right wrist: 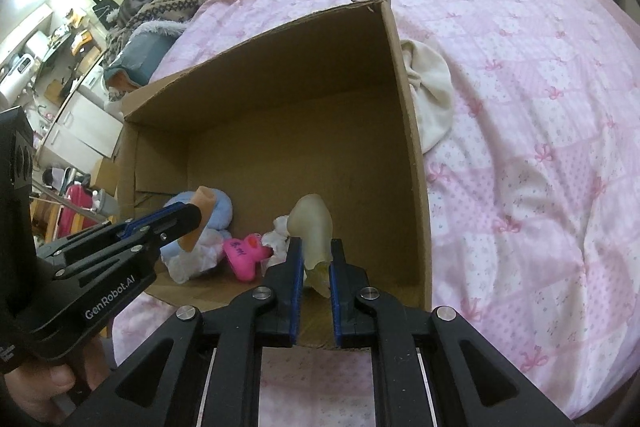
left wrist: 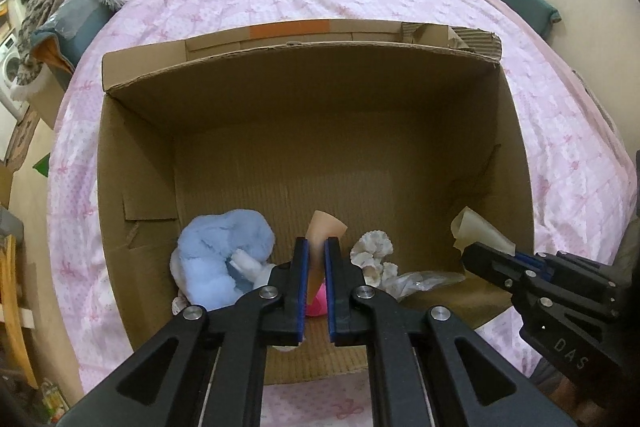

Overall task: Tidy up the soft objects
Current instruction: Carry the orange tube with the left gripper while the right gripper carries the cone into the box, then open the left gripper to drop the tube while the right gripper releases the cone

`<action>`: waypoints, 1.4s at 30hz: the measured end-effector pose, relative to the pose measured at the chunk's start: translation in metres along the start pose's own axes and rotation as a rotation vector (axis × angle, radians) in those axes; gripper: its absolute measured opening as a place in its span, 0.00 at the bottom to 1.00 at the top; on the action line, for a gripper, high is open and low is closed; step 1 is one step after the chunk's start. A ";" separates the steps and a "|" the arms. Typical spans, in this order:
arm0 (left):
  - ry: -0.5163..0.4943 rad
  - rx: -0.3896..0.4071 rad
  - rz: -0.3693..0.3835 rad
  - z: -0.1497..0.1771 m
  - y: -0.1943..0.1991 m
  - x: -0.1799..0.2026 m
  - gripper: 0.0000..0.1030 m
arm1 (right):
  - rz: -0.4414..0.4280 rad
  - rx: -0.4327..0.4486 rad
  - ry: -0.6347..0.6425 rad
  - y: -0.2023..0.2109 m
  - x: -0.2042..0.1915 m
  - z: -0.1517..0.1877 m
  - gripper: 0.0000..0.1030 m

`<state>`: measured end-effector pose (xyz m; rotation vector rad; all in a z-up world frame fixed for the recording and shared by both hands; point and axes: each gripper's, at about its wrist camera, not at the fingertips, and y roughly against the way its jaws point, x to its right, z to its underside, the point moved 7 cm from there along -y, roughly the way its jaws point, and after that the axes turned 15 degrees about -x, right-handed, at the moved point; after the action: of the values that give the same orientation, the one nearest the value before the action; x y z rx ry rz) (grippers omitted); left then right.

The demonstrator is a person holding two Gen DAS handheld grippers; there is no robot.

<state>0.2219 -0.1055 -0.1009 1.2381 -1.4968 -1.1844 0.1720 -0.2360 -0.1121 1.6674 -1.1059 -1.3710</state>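
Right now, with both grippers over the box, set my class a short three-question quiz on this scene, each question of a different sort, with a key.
1. True or false: the left gripper is shut on a peach-coloured soft piece.
2. What does the right gripper hold? A) pink heart plush B) pale translucent soft piece C) cream cloth
3. Fill in: the blue fluffy toy lies inside the ____.

Key:
1. True.
2. B, the pale translucent soft piece.
3. Cardboard box, which stands on the pink quilt.
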 end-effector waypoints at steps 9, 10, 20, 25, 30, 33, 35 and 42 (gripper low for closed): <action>-0.013 -0.001 -0.006 0.003 0.005 0.003 0.10 | 0.007 0.010 -0.001 0.001 -0.002 -0.003 0.16; -0.016 -0.001 -0.009 0.003 0.005 0.004 0.10 | 0.008 0.011 0.000 0.001 -0.003 -0.004 0.16; -0.027 0.030 -0.063 0.008 0.021 -0.001 0.40 | -0.026 0.050 -0.007 0.012 -0.004 -0.004 0.29; -0.009 0.071 -0.096 0.011 0.037 -0.013 0.45 | -0.039 0.101 0.003 0.025 -0.007 -0.003 0.65; 0.023 0.105 -0.102 0.018 0.055 -0.027 0.45 | -0.015 0.162 0.031 0.047 -0.014 -0.001 0.66; 0.039 0.160 -0.125 0.024 0.074 -0.034 0.45 | -0.016 0.194 0.036 0.062 -0.019 0.003 0.66; 0.052 0.186 -0.113 0.028 0.084 -0.038 0.45 | -0.002 0.220 0.043 0.072 -0.023 0.006 0.66; 0.108 0.277 -0.076 0.052 0.122 -0.059 0.57 | 0.071 0.303 0.087 0.102 -0.040 0.019 0.69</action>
<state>0.1568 -0.0318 0.0065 1.5306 -1.5824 -0.9629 0.1321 -0.2388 -0.0080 1.8612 -1.3603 -1.1166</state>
